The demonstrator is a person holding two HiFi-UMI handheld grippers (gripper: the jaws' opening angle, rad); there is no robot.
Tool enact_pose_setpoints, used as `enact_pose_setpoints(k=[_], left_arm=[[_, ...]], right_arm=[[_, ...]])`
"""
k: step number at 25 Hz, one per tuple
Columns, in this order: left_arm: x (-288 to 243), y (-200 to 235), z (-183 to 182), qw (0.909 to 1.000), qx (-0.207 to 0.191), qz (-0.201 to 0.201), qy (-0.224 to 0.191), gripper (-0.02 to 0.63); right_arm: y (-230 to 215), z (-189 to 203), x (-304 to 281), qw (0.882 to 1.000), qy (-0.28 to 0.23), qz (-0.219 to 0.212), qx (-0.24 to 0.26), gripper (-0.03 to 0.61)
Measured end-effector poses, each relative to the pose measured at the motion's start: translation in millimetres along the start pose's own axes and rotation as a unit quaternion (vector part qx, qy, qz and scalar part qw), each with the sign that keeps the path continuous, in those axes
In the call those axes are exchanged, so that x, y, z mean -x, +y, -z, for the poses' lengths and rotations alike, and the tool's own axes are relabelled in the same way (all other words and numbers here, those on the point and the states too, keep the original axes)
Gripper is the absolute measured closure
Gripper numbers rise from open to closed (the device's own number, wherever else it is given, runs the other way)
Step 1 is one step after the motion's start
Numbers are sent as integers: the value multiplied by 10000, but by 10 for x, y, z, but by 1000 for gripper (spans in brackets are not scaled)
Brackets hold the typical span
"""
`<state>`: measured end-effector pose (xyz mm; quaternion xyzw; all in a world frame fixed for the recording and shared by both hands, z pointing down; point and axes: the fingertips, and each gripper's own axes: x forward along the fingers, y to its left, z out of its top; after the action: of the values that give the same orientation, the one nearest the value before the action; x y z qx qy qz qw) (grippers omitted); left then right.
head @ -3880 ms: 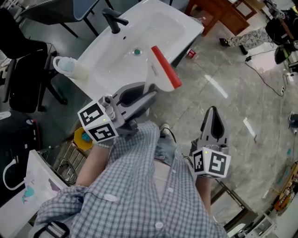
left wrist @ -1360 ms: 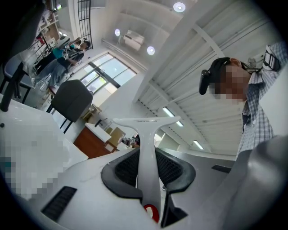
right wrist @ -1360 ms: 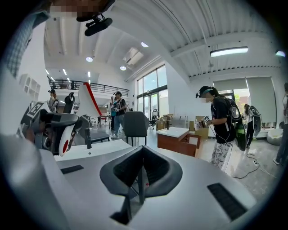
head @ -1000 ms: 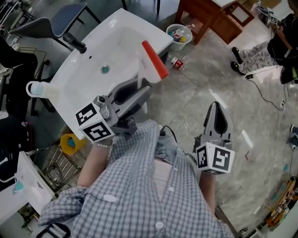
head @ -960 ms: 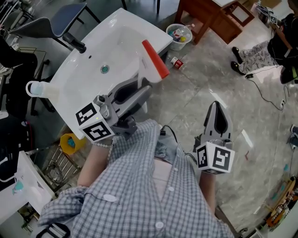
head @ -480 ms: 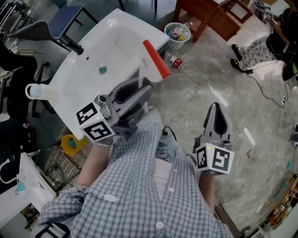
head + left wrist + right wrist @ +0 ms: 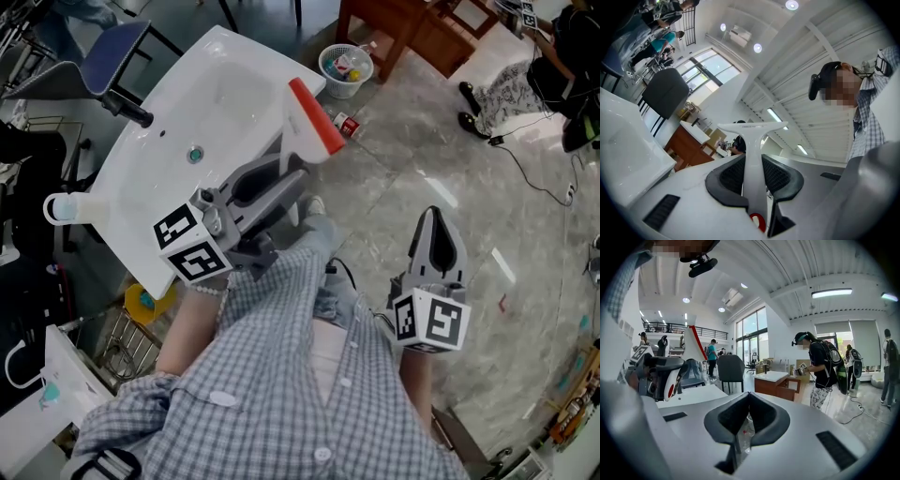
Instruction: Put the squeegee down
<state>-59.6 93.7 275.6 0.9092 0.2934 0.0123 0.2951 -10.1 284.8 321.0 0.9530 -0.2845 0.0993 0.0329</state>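
The squeegee (image 7: 312,116) has a white handle and a red blade. My left gripper (image 7: 281,180) is shut on its handle and holds it in the air over the near right rim of the white sink (image 7: 178,112). In the left gripper view the white handle (image 7: 754,159) runs up between the dark pads to the crossbar (image 7: 752,127). My right gripper (image 7: 433,234) hangs over the floor at the right, shut with nothing in it. The right gripper view shows its own jaws (image 7: 748,399) closed together, and the left gripper (image 7: 658,372) with the red blade (image 7: 697,344) off to the left.
A black tap (image 7: 127,107) stands at the sink's far side and a white mug (image 7: 66,206) at its left end. On the stone floor are a waste basket (image 7: 344,66), a red can (image 7: 345,124) and wooden furniture (image 7: 403,28). A person (image 7: 820,369) stands at the right.
In the head view the sink and floor have slid up and to the left as both grippers drift along. The left gripper's hold on the squeegee is unchanged; the right stays shut.
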Motion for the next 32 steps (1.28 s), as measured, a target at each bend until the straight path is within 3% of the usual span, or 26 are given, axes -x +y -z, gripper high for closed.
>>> enact_pose_setpoints(k=[18, 32], left_arm=[[-719, 710, -232, 9999, 22, -123, 110, 525], [-941, 1408, -710, 9977, -139, -651, -121, 525]], right_arm=[[-386, -158, -971, 9999, 142, -70, 23, 569], [-296, -487, -1963, 9977, 95, -658, 143, 569]])
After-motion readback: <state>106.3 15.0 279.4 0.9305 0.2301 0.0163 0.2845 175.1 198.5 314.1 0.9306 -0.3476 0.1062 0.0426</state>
